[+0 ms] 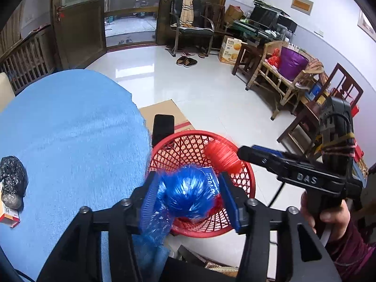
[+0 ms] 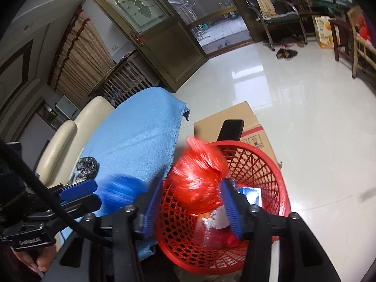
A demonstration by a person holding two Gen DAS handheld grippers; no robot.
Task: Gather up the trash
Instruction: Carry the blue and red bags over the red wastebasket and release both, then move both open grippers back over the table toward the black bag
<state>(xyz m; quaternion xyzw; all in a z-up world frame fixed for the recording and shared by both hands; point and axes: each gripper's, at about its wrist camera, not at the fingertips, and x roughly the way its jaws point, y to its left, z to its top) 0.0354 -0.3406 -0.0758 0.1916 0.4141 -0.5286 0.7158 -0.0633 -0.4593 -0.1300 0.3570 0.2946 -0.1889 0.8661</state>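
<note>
Two hand-held grippers hover over a red lattice basket (image 1: 244, 183) that stands on a pale tiled floor (image 1: 199, 89) beside a table covered with a blue cloth (image 1: 70, 129).

In the left wrist view, the left gripper (image 1: 188, 195) has a crumpled blue plastic bag (image 1: 185, 195) between its blue ribbed pads (image 1: 229, 199). The bag is blurred. A gap shows on its right side, so the jaws stand partly apart and do not clamp it. The bag sits over the near rim of the basket.

In the right wrist view, the right gripper (image 2: 190, 202) has a crumpled red plastic bag (image 2: 197, 176) between its pads (image 2: 231, 208), also blurred. The pads stand part-way apart and the bag looks loose between them, above the basket's (image 2: 270, 164) open mouth. Inside the basket lie more scraps: white, red and blue wrappers (image 2: 223, 223).

The left wrist view also shows the right gripper from the side, reaching in from the right edge, held by a hand (image 1: 329, 216) in a dark red sleeve, with the red bag (image 1: 222, 156) at its tip over the basket.

A wad of black plastic (image 1: 13, 176) lies on the blue cloth, well away from the basket, next to a small red and white box (image 1: 9, 216). Behind the basket, a dark phone (image 1: 163, 128) stands against a cardboard box (image 1: 169, 112).
</note>
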